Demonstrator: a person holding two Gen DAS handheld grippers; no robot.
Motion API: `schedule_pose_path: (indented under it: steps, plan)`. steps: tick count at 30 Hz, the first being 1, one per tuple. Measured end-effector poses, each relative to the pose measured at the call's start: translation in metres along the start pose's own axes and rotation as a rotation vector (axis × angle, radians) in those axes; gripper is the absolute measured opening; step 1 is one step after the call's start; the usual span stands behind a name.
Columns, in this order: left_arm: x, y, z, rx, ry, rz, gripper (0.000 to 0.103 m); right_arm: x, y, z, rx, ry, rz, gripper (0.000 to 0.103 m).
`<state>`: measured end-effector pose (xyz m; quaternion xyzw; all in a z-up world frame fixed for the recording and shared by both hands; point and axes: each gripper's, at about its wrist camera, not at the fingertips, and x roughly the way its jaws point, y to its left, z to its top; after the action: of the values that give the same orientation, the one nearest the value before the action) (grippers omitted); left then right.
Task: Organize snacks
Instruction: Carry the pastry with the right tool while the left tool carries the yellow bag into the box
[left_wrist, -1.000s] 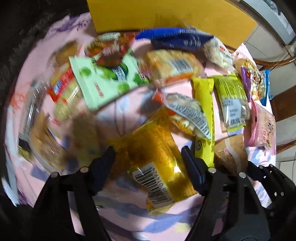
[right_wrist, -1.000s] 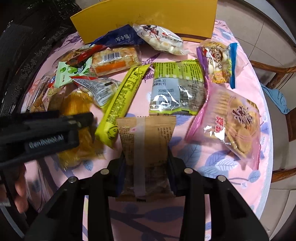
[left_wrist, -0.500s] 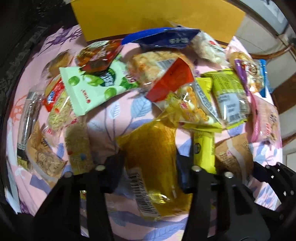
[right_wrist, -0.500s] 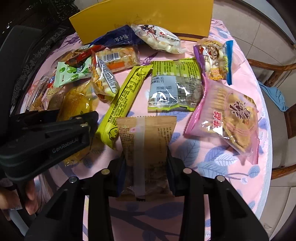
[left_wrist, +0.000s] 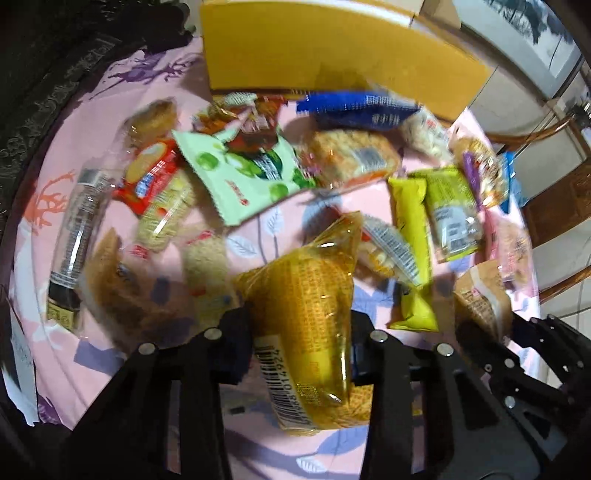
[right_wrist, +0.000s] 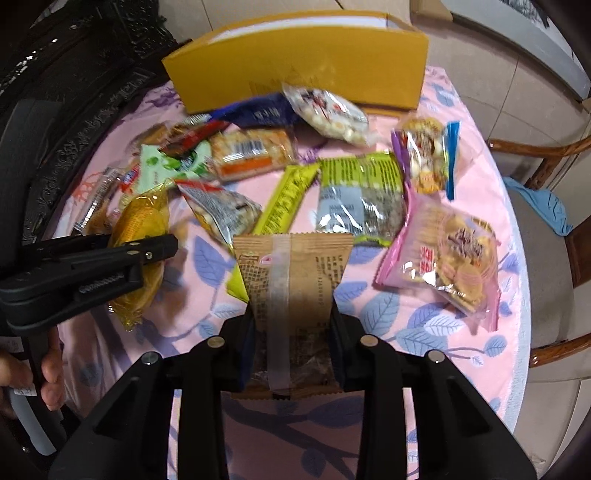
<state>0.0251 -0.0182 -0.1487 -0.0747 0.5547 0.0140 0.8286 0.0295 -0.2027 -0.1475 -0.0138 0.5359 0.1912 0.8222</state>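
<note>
Both grabs done, I'm in the lift step now. My left hand-held gripper (left_wrist: 299, 343) has just been closing and its jaws now pinch the yellow snack pack (left_wrist: 308, 325) across its middle, pack tilted, top corner pointing up and away, barcode end hanging toward the camera; in the right wrist view it looks clear of the pink worktop (right_wrist: 424, 325). My right hand-held gripper (right_wrist: 291, 345) has been closing a little too and clamps the brown snack pack (right_wrist: 291, 273), held upright between the jaws, clear seam strip facing me, top edge above the cloth. The rest of the snacks lie loose on the worktop: green pea bag (left_wrist: 247, 177), long yellow bar (left_wrist: 410, 254), pink cracker bag (right_wrist: 443, 258), blue packet (left_wrist: 358, 109), others blurred. The yellow box (right_wrist: 303, 62) stands at the far edge, open top facing up as far as I can tell. Next move, I reckon: carry both packs over the pile to that box, high enough not to drag the loose bags, then release. Foil is slippery, grip could slide.
</note>
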Motion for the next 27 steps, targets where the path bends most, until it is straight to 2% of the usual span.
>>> schedule_pose_path:
  steps: [7,12,18,27]
  plan:
    - [-0.043,0.005,0.018,-0.038,-0.057,-0.047,0.038,-0.043,0.016,0.022,-0.035,-0.113,0.035,0.034]
    - [-0.062,-0.002,0.044,-0.046,-0.104,-0.061,0.038,-0.059,0.021,0.049,-0.037,-0.156,0.031,0.034]
    - [-0.076,-0.006,0.085,-0.064,-0.172,-0.059,0.038,-0.065,0.015,0.091,-0.027,-0.212,0.016,0.034]
    - [-0.073,-0.007,0.149,-0.072,-0.202,-0.049,0.038,-0.058,0.007,0.156,-0.039,-0.248,0.009,0.034]
